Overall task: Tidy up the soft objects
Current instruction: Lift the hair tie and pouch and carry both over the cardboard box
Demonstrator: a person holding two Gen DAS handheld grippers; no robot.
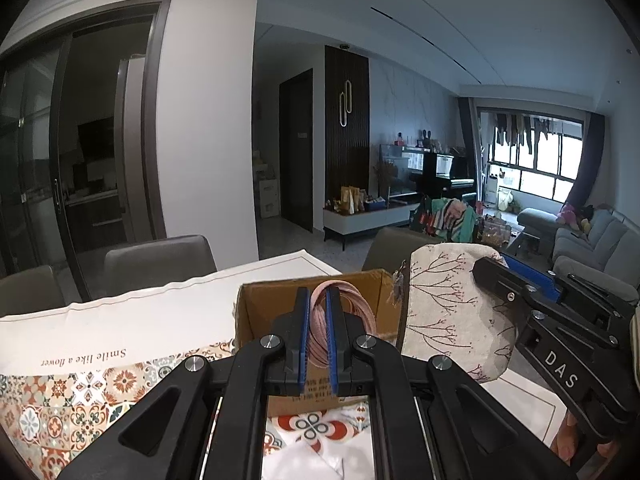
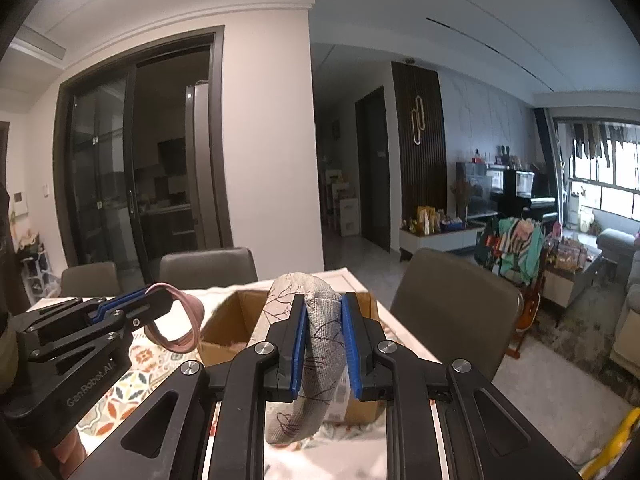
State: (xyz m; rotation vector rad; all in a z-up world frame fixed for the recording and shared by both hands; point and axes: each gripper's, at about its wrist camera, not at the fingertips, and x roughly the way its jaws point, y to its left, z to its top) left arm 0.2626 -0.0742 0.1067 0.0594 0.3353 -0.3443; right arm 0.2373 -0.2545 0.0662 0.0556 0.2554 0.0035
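Note:
My left gripper [image 1: 318, 300] is shut on a pink looped band [image 1: 352, 300], held in the air above the open cardboard box [image 1: 384, 284]. From the right wrist view the same band [image 2: 188, 320] hangs from the left gripper [image 2: 160, 300] at the left. My right gripper [image 2: 323, 308] is shut on a beige fabric pouch [image 2: 320, 344] printed with dark branches, lifted over the box [image 2: 228, 324]. In the left wrist view the pouch [image 1: 444, 312] hangs at the right, gripped by the right gripper [image 1: 486, 266].
The box stands on a table with a white cloth [image 1: 160, 312] and a patterned tile-print mat [image 1: 80, 396]. Grey chairs [image 2: 208, 268] line the far side and another chair [image 2: 452, 300] stands at the right. A living room with a sofa [image 1: 588, 240] lies beyond.

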